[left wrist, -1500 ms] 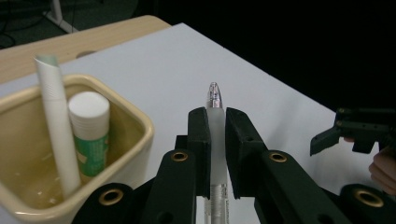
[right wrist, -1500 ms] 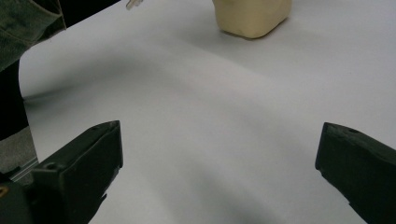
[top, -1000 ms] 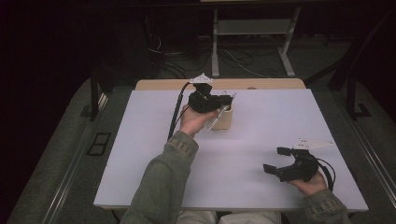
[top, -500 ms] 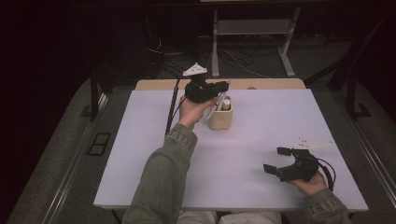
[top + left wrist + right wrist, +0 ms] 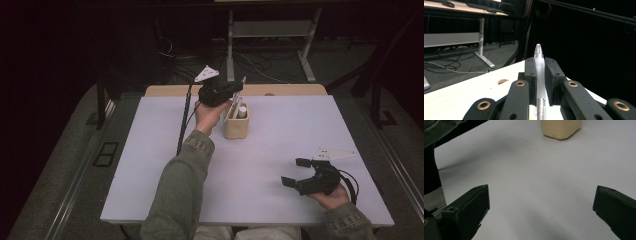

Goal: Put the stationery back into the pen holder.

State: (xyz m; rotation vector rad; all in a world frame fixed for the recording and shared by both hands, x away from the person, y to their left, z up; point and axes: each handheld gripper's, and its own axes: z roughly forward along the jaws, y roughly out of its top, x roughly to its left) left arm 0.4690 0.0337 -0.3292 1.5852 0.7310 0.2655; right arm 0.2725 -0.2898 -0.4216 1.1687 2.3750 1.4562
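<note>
Work in hand: we judge that the pen (image 5: 539,72) is either going into the beige holder (image 5: 236,126) or coming out of it; from these views we cannot tell which.

Left gripper (image 5: 539,62): its jaws are clamped on the pen, one pad on each side of the frosted barrel.

Pen, long axis: in the left gripper view the barrel runs along the jaws and its tip sticks out past them. In the high view the pen (image 5: 237,100) leans, with the lower end at the mouth of the holder and the upper end toward the far edge of the bench (image 5: 150,160).

Pen to holder: the gripper is just above and behind the holder. We cannot tell if the lower end is inside or only over the rim.

Other content: a white tube-like item (image 5: 242,111) stands in the holder, just beside the pen.

Right gripper (image 5: 306,174): its jaws stand wide apart with nothing between them. It rests low near the front right of the bench, well apart from the holder.

Nearer hand: the left hand (image 5: 209,115), clearly.

Coming move: we think it turns on keeping the pen along the line of the holder opening.
</note>
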